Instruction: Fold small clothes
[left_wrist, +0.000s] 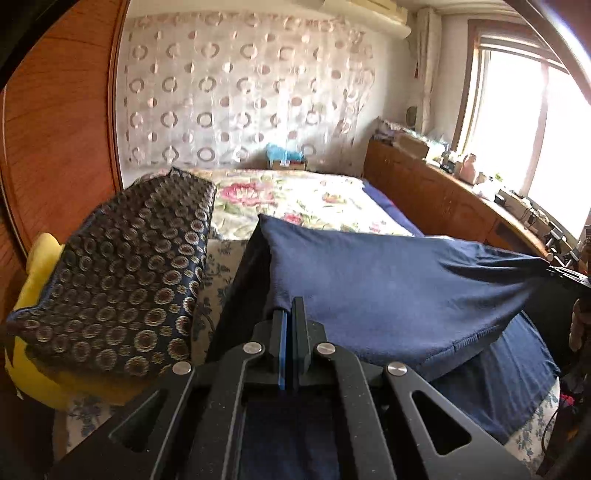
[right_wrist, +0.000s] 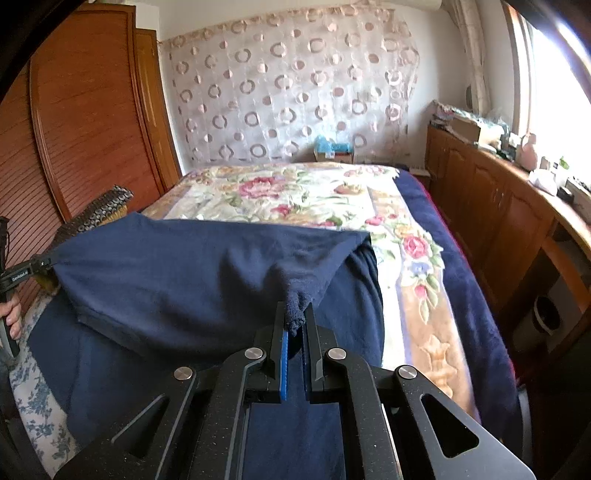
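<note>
A navy blue garment (left_wrist: 388, 291) hangs stretched in the air between my two grippers above the bed. My left gripper (left_wrist: 290, 308) is shut on its left corner. My right gripper (right_wrist: 297, 314) is shut on a bunched right corner of the garment (right_wrist: 207, 266). The right gripper also shows at the right edge of the left wrist view (left_wrist: 565, 275), and the left gripper at the left edge of the right wrist view (right_wrist: 40, 264). The lower part of the garment droops onto the bed below.
The bed has a floral blanket (right_wrist: 295, 195) and a navy cover (right_wrist: 461, 266). A patterned dark cushion (left_wrist: 122, 273) on a yellow plush (left_wrist: 40, 266) lies at the left. A wooden wardrobe (right_wrist: 88, 110) stands left, a cluttered wooden cabinet (right_wrist: 491, 192) right.
</note>
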